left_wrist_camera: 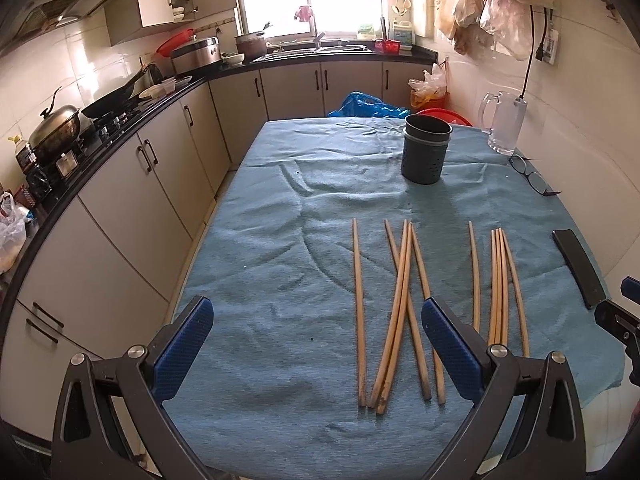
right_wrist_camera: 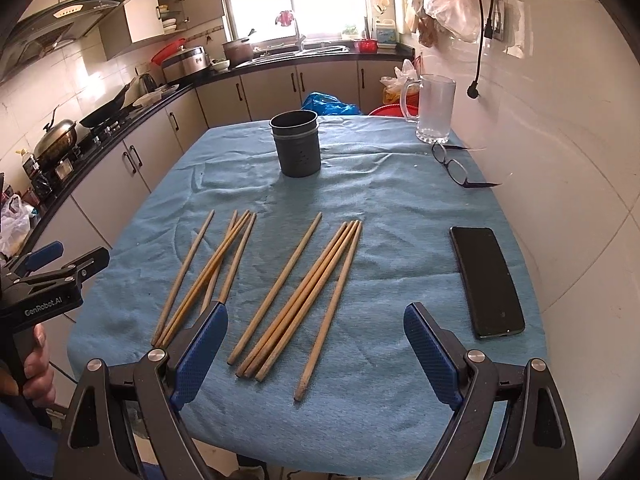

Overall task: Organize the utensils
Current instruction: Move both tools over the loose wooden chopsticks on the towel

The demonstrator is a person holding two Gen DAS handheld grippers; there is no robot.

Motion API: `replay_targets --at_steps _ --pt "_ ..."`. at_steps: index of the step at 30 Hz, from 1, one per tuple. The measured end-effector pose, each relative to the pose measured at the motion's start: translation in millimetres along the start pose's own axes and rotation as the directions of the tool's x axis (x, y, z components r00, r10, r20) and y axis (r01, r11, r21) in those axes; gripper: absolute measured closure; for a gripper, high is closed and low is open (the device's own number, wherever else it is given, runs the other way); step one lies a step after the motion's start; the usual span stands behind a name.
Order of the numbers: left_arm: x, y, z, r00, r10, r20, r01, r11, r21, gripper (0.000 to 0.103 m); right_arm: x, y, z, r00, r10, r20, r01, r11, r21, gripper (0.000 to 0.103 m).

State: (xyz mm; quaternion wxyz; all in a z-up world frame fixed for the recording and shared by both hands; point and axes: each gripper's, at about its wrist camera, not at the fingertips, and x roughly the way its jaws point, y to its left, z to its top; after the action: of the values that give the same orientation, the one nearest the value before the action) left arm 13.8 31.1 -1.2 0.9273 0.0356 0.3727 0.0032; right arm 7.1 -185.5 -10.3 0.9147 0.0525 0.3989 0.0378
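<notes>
My left hand-held gripper [left_wrist_camera: 318, 354] hangs low over the near edge of the worktop [left_wrist_camera: 280, 240] with its blue pads spread wide and nothing between them; through my left wrist view the nearest group of chopsticks [left_wrist_camera: 394, 312] lies just ahead at about 1 o'clock, five sticks, some crossing one another; my right hand-held gripper [right_wrist_camera: 316, 354] is likewise wide apart and holds nothing; directly at its 12 o'clock lies the second group of chopsticks [right_wrist_camera: 304, 300], five sticks running near to far, four close together and one a little apart on the left; all the sticks rest flat on the wrinkled blue cloth [right_wrist_camera: 380, 200] that covers the worktop; farther out, at 12 o'clock from the right view, the dark utensil holder [right_wrist_camera: 297, 143] stands upright and well apart from the sticks; at 2 o'clock a black phone [right_wrist_camera: 486, 280] lies flat; beyond it a pair of glasses [right_wrist_camera: 454, 166] and a clear glass mug [right_wrist_camera: 434, 108] sit by the wall; a hand [right_wrist_camera: 38, 376] grips the left handle at 9 o'clock.
</notes>
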Motion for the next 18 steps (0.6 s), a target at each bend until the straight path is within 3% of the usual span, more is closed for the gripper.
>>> replay_targets --at_steps 18 --pt "12.2 11.4 6.8 1.0 -0.009 -0.029 0.008 0.999 -0.04 0.0 16.0 2.4 12.2 1.0 0.012 -0.015 -0.012 1.0 0.011 0.011"
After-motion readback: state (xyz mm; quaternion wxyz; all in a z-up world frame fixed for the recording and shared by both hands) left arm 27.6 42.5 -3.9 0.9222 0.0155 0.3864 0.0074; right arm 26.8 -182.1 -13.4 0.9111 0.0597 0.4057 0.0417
